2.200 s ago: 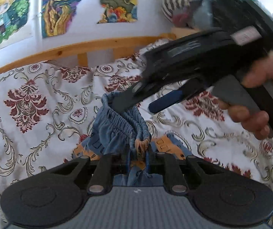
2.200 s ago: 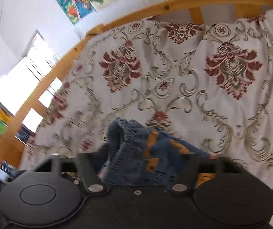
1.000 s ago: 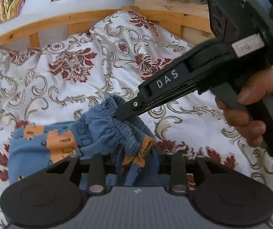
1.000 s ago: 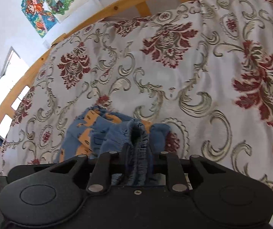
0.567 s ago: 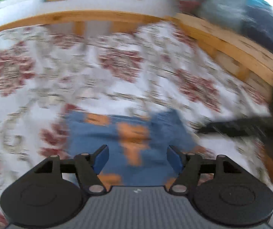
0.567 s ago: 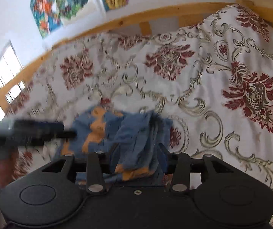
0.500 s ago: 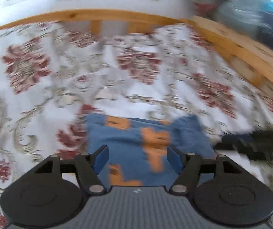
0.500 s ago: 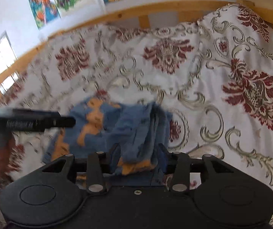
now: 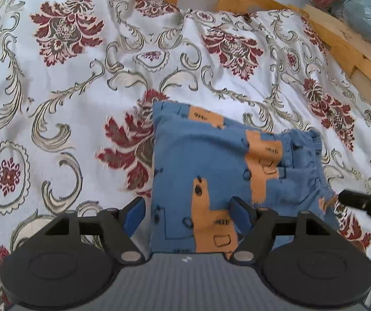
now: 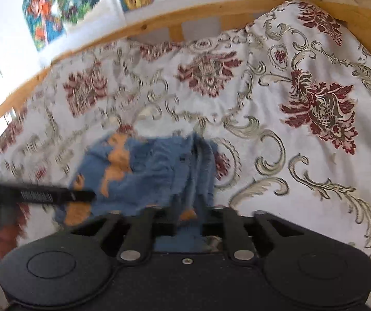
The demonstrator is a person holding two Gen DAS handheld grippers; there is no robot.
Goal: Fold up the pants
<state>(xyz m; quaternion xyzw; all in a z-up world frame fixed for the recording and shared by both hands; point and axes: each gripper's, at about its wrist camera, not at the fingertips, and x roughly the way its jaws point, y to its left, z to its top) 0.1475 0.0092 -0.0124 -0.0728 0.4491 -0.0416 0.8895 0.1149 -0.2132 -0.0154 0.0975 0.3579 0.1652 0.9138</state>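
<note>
Blue pants [image 9: 211,171] lie folded beneath the spread left gripper [image 9: 186,213]; right gripper [image 10: 189,216] clamps their waistband.

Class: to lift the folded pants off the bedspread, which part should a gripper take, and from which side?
Take the pants at the gathered elastic waistband, coming in from the right. It looks like the thickest, raised edge; the rest lies flat on the bedspread, offering the fingers little to pinch.

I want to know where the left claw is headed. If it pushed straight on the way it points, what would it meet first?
Most likely the folded pants: the open left claw frames the blue and orange cloth directly ahead. Beyond them lies the patterned bedspread. Depth is hard to judge through the fisheye.
</note>
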